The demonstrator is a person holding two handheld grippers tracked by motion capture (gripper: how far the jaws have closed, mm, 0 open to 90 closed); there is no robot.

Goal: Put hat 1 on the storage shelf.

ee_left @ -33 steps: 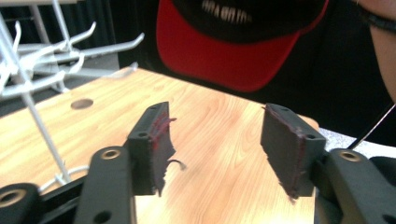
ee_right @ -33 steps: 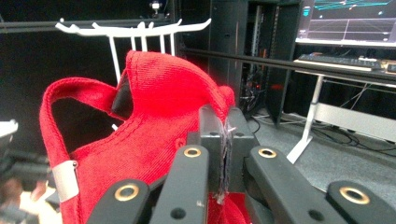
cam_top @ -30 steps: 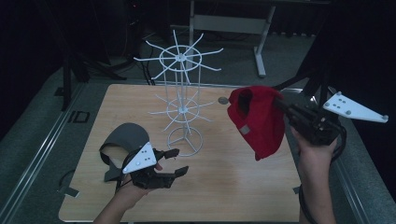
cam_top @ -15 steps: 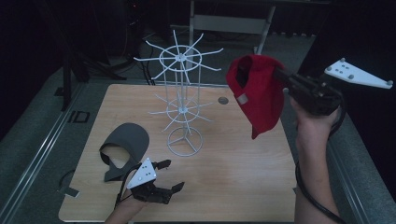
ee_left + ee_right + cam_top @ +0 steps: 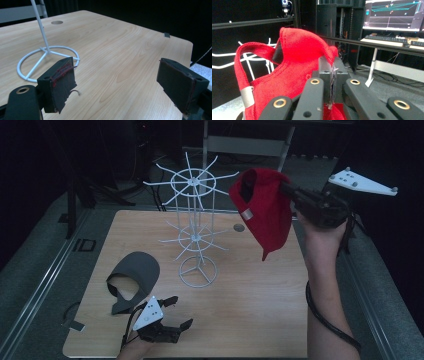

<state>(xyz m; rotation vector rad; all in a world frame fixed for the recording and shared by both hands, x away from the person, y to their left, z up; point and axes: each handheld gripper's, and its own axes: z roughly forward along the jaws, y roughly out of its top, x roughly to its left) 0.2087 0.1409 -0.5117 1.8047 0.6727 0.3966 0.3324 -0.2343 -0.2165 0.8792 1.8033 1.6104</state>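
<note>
Nearest, the left gripper (image 5: 172, 317) hovers low over the wooden desk (image 5: 250, 310), jaws spread wide on nothing; its own view shows frayed black pads (image 5: 63, 82). Just behind lies a soft grey cap (image 5: 132, 277). Mid-desk stands a white wire rack (image 5: 195, 235). Farther right, the right gripper (image 5: 332, 82) pinches a ribbed red cap (image 5: 265, 212) aloft beside the rack's top spokes.

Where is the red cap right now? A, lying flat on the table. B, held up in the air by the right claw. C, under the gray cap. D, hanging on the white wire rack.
B: the right claw is shut on the red cap, holding it in the air beside the white wire rack.
</note>
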